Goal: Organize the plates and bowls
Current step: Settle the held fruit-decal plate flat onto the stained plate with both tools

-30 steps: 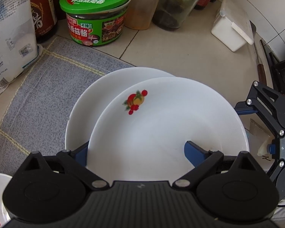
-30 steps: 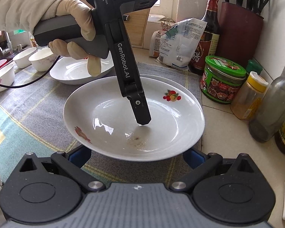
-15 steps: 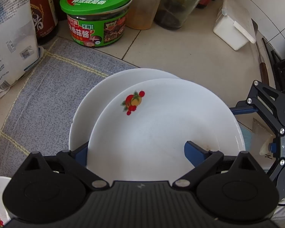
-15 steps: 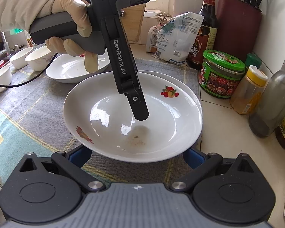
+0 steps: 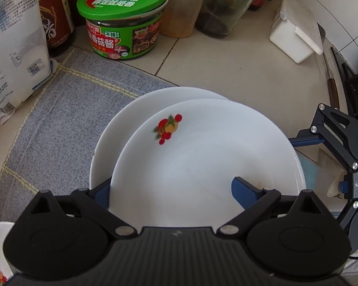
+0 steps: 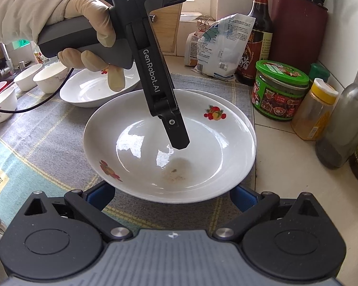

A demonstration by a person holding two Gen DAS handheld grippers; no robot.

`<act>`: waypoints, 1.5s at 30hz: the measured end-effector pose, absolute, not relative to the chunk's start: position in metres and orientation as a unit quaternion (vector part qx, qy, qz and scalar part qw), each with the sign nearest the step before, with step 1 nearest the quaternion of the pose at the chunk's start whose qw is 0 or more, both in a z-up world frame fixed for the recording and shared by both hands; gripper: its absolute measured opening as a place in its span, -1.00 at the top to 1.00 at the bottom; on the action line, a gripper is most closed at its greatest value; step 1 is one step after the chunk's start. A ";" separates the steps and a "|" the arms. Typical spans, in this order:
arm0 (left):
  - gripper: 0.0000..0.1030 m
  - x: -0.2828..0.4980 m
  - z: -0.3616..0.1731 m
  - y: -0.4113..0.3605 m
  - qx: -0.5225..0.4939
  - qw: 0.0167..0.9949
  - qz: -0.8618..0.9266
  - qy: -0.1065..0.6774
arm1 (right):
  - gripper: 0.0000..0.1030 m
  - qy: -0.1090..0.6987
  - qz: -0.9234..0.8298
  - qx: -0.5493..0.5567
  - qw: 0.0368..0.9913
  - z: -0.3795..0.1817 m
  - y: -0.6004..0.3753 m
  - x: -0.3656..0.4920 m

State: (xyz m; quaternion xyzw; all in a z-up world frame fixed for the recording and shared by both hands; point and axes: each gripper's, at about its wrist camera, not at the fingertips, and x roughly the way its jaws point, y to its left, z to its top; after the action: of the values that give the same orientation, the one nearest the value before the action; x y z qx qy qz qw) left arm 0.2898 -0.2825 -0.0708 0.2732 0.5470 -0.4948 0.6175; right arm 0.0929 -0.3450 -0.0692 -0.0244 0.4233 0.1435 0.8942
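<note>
Plate on top (image 5: 202, 166): white, with a fruit picture, on the near side of the green jar (image 5: 123, 19). It is held up and tipped a little.
Plate below (image 5: 121, 124): flat on the grey mat (image 5: 47, 119). It peeks out on the jar's side of the top one, so the two do not line up yet.
Left gripper (image 5: 171, 188): clamped on the near rim of the plate on top. One blue finger is inside it and the other is under it.
How to do it well, left view: I think the plate on top should slide toward the green jar until the rims match, then go down flat and slowly.

Right view, plates: both sit left of the green jar, and the tipped one covers most of the other.
Right gripper (image 6: 174, 195): fingers wide apart, one on each side of the near rim. It holds nothing and touches nothing that I can see.
Other dishes: one more plate (image 6: 90, 93) and small bowls (image 6: 50, 76) sit farther left of the jar.
How to do it well, right view: I think the left gripper should let go only when the plate rests all the way down. Dropping it early could chip it.
</note>
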 end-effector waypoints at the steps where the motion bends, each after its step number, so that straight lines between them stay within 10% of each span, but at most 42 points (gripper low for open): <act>1: -0.90 0.290 -0.071 -0.283 0.274 0.618 -0.494 0.547 | -1.00 0.423 0.143 -0.023 0.894 -0.069 -0.345 0.093; 45: -0.91 0.290 -0.069 -0.297 0.301 0.622 -0.470 0.550 | -1.00 0.413 0.150 -0.010 0.898 -0.062 -0.349 0.081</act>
State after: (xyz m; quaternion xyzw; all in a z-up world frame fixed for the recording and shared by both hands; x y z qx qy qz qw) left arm 0.2898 -0.2971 -0.0685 0.3008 0.5497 -0.4695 0.6220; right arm 0.0810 -0.3492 -0.0620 -0.0102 0.4134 0.1496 0.8981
